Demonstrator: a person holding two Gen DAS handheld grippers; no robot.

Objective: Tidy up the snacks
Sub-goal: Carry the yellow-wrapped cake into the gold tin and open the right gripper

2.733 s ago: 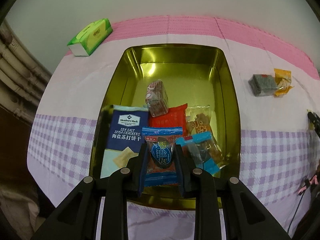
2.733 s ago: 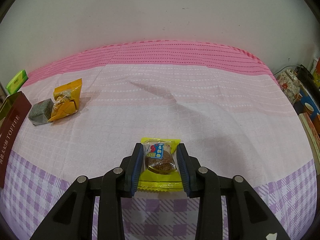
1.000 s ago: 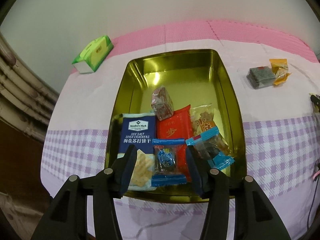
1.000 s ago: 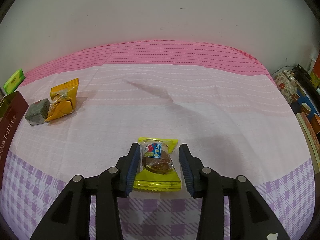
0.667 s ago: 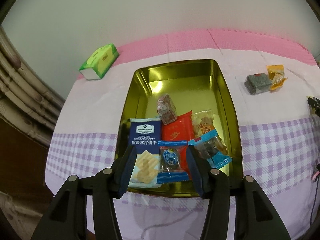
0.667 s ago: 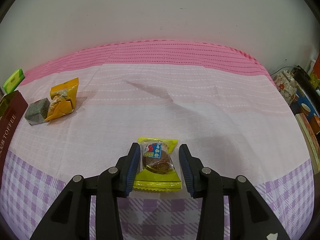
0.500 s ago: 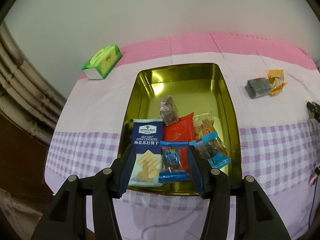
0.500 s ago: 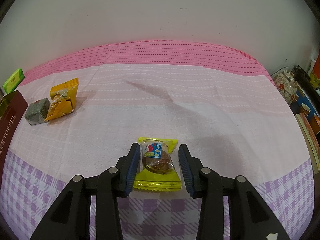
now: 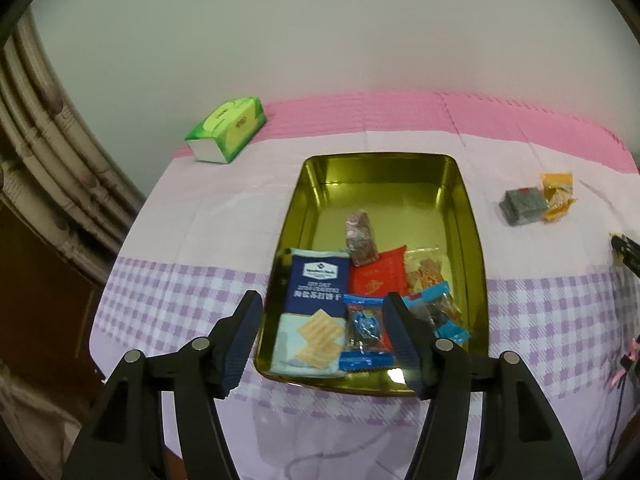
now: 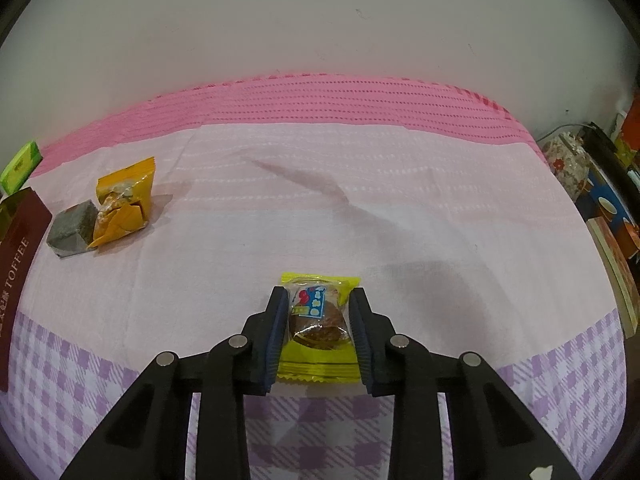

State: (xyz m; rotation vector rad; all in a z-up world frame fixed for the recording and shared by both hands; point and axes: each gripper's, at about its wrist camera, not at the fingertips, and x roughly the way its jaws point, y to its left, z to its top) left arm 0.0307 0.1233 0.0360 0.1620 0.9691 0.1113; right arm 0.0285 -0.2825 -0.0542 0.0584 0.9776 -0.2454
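Gripping a yellow snack packet [image 10: 318, 322], right gripper [image 10: 319, 334] clamps; left gripper [image 9: 322, 342] opens empty above tin [image 9: 472, 240]

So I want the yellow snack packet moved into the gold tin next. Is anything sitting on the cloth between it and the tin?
Partly. The right gripper is shut on the yellow packet. Toward the tin, a grey packet and an orange packet lie on the cloth, off toward the far side. The rest looks bare.

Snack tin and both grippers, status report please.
Left gripper opening, empty, above gold tin. Right gripper shut on yellow cake packet on the cloth. Grey and orange packets still outside. Nothing blocking.
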